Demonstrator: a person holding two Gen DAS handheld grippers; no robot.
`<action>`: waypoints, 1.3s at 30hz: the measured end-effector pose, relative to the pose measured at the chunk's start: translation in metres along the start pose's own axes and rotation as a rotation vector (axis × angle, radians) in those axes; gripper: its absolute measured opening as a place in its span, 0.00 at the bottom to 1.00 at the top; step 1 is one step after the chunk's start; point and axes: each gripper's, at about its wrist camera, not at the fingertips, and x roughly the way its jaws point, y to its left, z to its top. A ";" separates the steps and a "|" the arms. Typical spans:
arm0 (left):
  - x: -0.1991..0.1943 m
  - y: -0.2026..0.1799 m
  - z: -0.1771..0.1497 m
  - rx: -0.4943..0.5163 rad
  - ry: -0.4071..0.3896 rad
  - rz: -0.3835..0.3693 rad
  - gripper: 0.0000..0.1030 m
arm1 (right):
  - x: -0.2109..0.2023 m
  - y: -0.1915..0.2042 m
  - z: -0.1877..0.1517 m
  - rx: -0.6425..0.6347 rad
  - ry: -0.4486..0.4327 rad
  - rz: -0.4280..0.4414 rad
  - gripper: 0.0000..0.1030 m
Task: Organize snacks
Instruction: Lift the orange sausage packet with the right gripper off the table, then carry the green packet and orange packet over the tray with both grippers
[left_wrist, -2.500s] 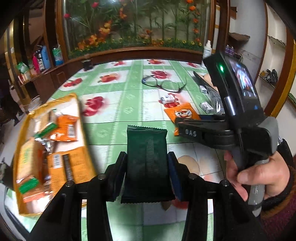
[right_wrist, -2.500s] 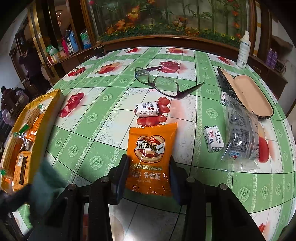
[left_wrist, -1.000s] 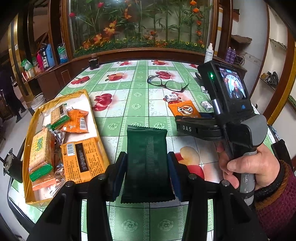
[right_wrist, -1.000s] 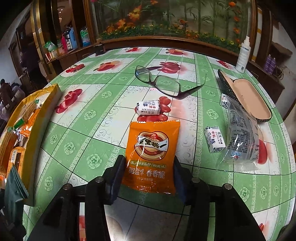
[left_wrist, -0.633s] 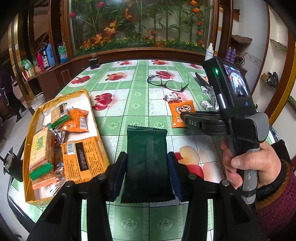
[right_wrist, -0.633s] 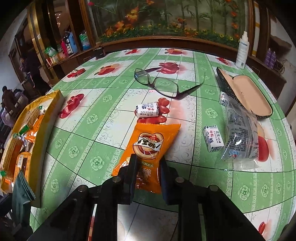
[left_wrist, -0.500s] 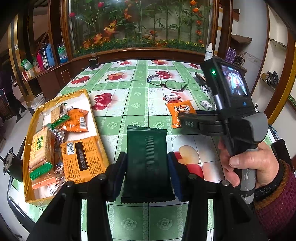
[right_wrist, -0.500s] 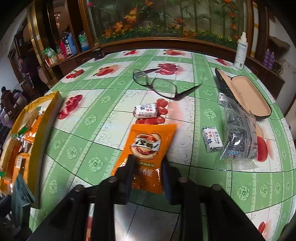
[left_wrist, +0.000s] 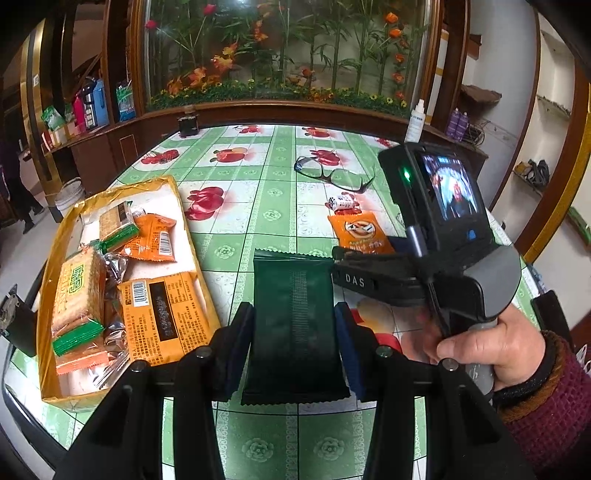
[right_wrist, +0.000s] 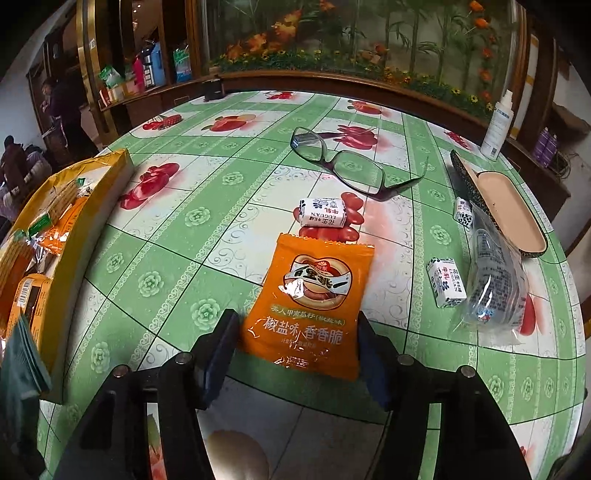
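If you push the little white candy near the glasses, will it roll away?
Probably a little. The white candy looks like a small roll lying on its side, so it may roll sideways on the smooth tablecloth. It looks light, so a nudge could send it toward the glasses. Its crimped ends may slow it.

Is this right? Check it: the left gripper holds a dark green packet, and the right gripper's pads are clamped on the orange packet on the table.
Not quite. The left gripper does hold the dark green packet. But the right wrist view shows the right gripper open: its jaws have just been opening, and the orange packet lies between the pads on the table, unclamped.
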 end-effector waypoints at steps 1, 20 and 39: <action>0.001 0.002 0.000 -0.006 0.000 -0.001 0.42 | -0.001 0.000 -0.001 0.002 -0.001 0.003 0.63; 0.006 0.034 0.009 -0.095 -0.011 -0.027 0.42 | -0.038 -0.009 0.006 0.113 -0.086 0.133 0.63; -0.014 0.100 0.015 -0.215 -0.069 0.071 0.42 | -0.071 0.072 -0.012 -0.050 -0.109 0.329 0.64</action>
